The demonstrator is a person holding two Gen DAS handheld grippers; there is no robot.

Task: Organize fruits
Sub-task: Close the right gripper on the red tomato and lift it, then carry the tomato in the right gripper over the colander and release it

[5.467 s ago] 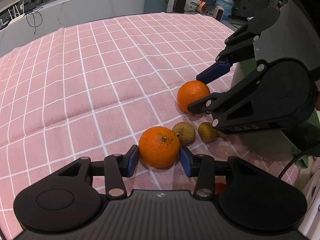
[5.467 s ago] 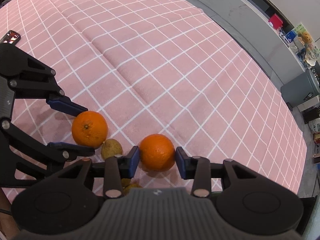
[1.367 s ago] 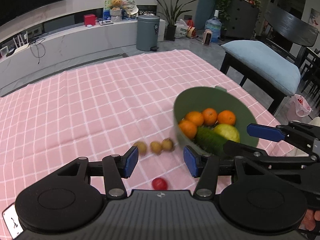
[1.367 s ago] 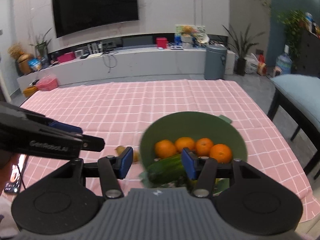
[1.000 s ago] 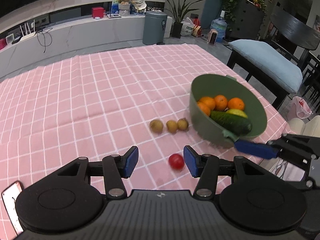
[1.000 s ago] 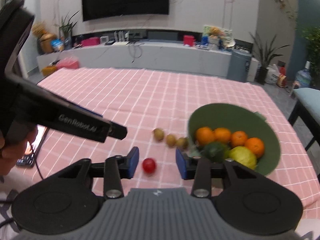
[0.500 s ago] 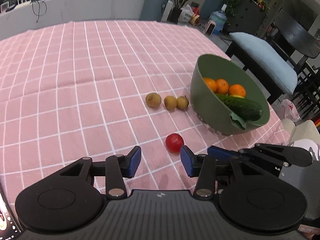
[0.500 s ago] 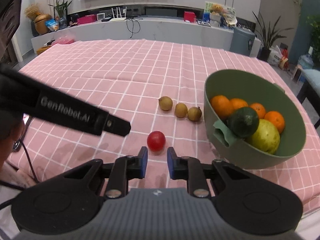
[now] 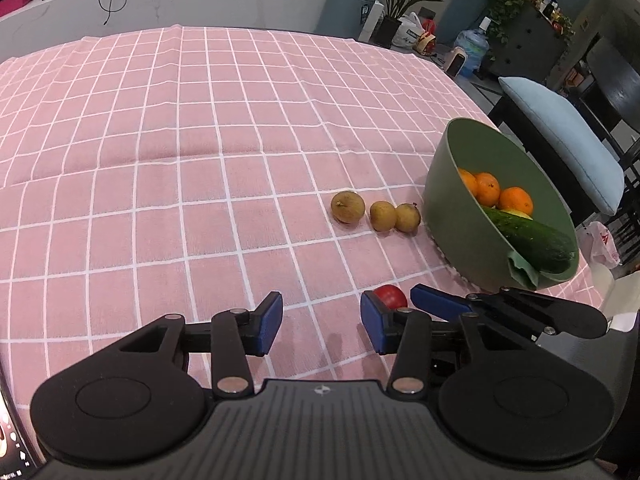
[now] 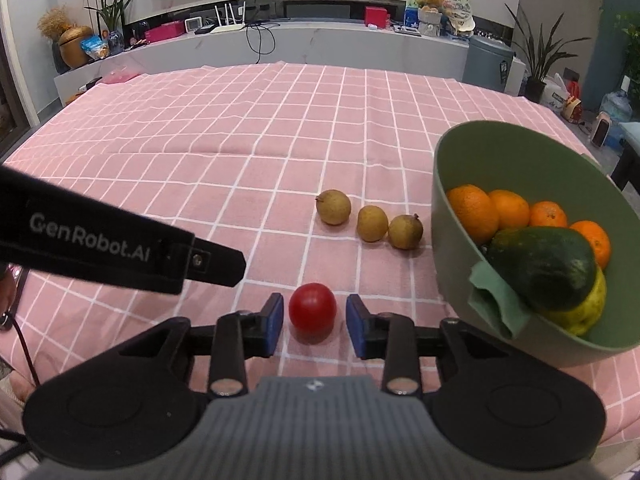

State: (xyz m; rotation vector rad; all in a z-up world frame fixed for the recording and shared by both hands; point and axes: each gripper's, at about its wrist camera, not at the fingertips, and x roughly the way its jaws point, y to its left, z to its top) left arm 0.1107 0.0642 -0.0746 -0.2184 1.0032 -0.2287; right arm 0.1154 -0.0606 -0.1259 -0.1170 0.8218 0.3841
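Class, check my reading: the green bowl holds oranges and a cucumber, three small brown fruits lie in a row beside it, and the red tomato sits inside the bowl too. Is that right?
Not quite. The red tomato is not in the green bowl; it lies on the pink cloth, between the fingers of the right gripper, as the right wrist view shows. The rest holds.

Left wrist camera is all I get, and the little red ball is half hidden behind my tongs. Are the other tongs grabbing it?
Observer: Not yet. The tomato lies on the cloth between the right tongs, which are opening, with a gap on each side.
Operator: I count three oranges in the bowl. Is that all?
Observer: No, the right wrist view shows four oranges in the green bowl.
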